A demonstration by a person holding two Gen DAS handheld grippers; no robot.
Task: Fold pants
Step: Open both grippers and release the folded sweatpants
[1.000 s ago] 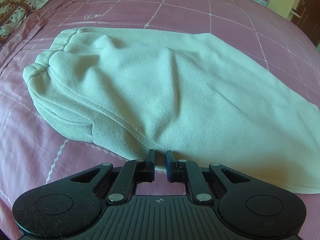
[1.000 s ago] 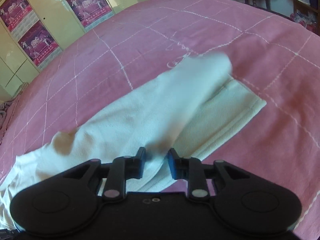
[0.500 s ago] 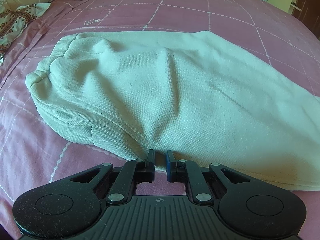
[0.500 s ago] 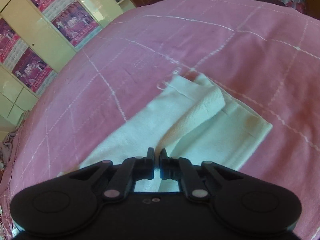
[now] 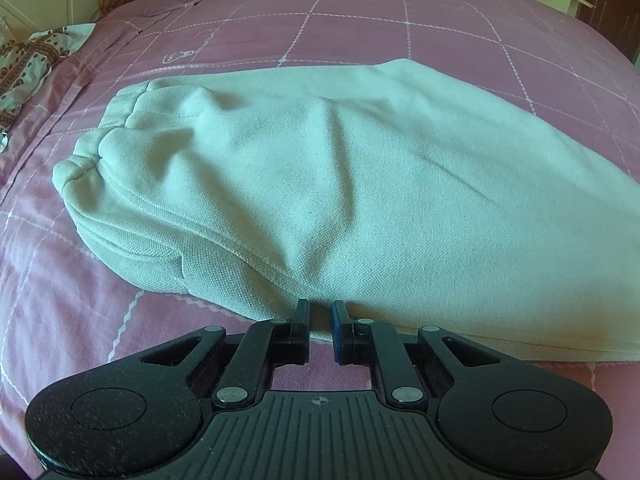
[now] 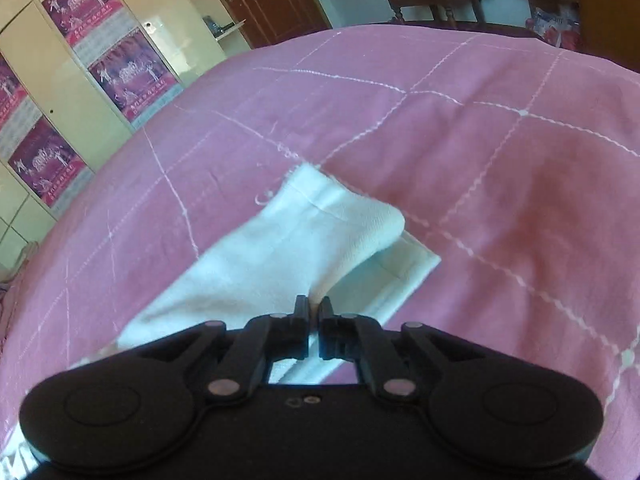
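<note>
Pale pants (image 5: 360, 200) lie on the pink checked bed (image 5: 360, 20), waistband end at the left in the left wrist view, legs running off to the right. Left tongs (image 5: 321, 312) sit at the near edge of the fabric, jaws a small gap apart, nothing between them. Right tongs (image 6: 314, 308) are nearly closed, clamped on a raised fold of the pants (image 6: 280, 256) near the leg cuffs; the lifted layer drapes over the flat one beneath. Wardrobe (image 6: 80, 92) with posters behind the bed.
</note>
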